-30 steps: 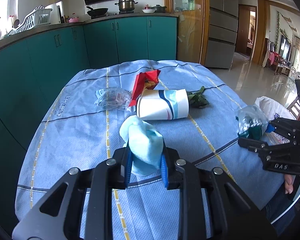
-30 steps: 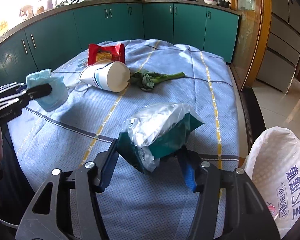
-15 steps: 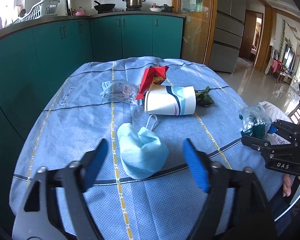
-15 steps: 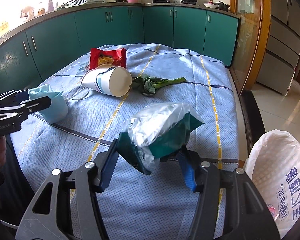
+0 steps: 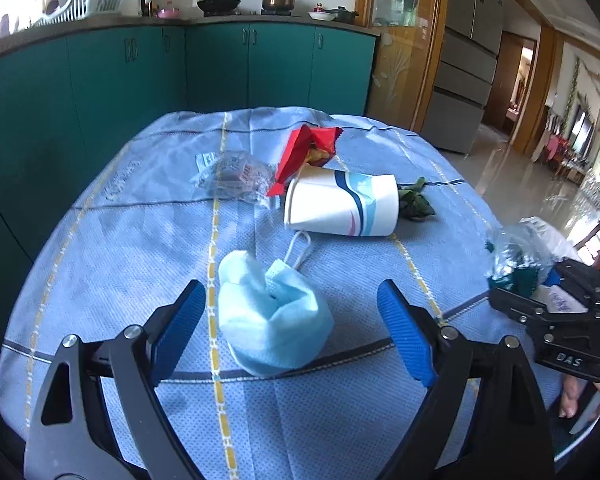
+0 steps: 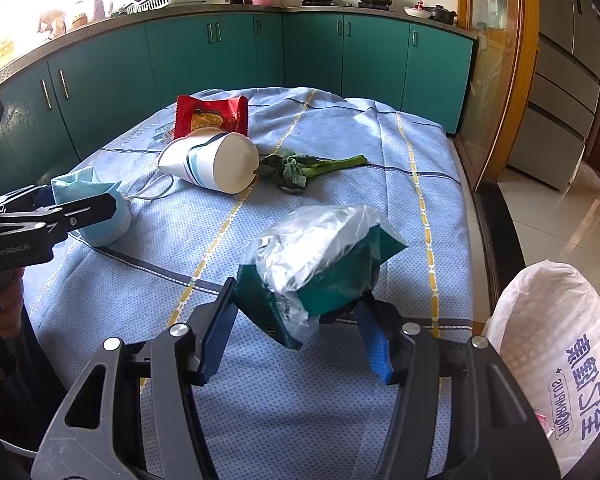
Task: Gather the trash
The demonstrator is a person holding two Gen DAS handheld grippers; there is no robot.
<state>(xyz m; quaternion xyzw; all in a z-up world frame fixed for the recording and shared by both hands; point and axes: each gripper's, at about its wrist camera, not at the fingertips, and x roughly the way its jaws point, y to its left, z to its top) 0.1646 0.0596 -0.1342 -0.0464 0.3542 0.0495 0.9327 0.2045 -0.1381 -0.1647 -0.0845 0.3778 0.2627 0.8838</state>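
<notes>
Left wrist view: left gripper [image 5: 292, 332] spread wide around crumpled light-blue face mask [image 5: 272, 328], lying near tipped white paper cup [image 5: 340, 204]. Right gripper [image 6: 300, 330] clamped on crinkled green-and-silver snack bag [image 6: 320, 260].

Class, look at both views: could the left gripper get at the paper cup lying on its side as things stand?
Probably not directly. The left gripper is open, but the crumpled face mask sits between its jaws, with the paper cup beyond it. It would have to pass over or around the mask.
</notes>
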